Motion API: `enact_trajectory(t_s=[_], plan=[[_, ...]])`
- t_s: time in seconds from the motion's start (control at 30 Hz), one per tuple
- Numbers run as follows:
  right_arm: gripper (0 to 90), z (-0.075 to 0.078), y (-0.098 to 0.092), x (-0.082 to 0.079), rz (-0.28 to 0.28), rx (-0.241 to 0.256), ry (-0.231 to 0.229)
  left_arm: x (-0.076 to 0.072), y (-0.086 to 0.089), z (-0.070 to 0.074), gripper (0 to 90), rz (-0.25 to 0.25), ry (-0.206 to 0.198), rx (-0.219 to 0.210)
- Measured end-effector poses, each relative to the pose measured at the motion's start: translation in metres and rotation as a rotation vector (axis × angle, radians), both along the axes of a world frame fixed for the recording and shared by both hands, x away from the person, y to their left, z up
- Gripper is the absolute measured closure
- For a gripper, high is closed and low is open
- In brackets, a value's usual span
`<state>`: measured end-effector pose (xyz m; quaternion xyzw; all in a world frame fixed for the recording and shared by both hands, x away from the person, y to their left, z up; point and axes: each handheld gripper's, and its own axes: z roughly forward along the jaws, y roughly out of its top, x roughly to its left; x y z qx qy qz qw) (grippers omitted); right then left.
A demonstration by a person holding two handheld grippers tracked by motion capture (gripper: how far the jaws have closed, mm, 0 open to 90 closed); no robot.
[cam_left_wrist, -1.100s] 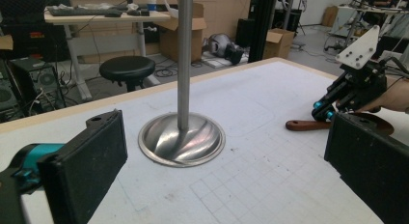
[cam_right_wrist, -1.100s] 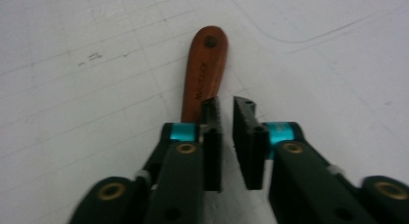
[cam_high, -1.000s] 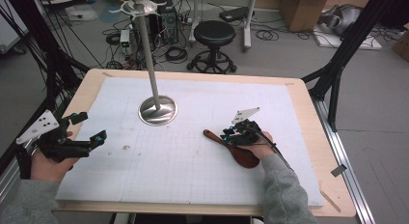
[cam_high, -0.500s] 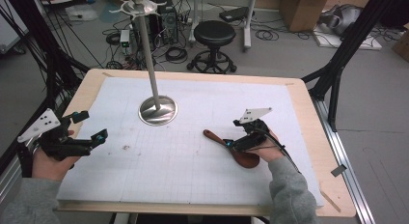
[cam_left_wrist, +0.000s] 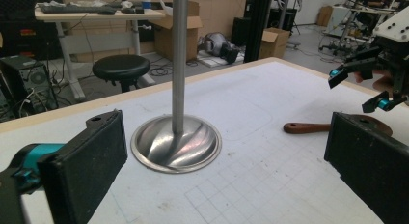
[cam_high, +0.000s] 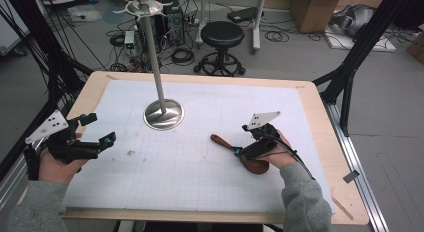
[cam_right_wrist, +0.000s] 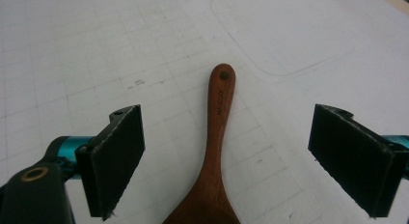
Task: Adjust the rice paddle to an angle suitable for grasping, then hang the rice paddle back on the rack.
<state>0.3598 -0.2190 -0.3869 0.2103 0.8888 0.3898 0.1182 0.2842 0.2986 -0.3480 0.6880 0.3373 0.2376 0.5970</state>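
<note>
Near the desk's left edge: left hand-held gripper (cam_high: 95, 132), jaws spread wide, empty, aimed toward the metal stand (cam_high: 163, 113) behind the desk's middle. Toward the right edge: wooden spoon (cam_high: 243, 155) flat on the desk (cam_high: 200, 202), handle between the spread jaws of the right hand-held gripper (cam_high: 239, 140), untouched. Likely risk: closing off-centre on the narrow handle, pivoting or sliding the spoon instead of gripping it.
</note>
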Motion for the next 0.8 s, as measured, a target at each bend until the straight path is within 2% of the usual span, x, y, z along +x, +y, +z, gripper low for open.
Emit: enact_trajectory(t_s=[0.17,0.33,0.47,0.6,0.8], plan=[[11.7,0.0,0.002,0.002,-0.003,-0.044,0.032,0.003,-0.002,-0.001,1.8,-0.006,0.004,-0.004],[11.8,0.004,0.006,0.006,-0.001,-0.08,0.032,0.003,-0.004,0.0,1.7,-0.011,0.005,-0.006],[13.8,0.007,0.011,0.009,0.001,-0.123,0.059,0.003,-0.003,0.001,1.7,-0.01,-0.002,-0.007],[14.4,0.004,0.014,0.014,0.018,-0.141,0.077,0.004,-0.002,-0.001,1.7,-0.005,0.005,-0.008],[15.3,-0.002,0.017,0.018,0.007,-0.176,0.124,0.004,-0.003,-0.001,1.7,-0.007,0.007,-0.011]])
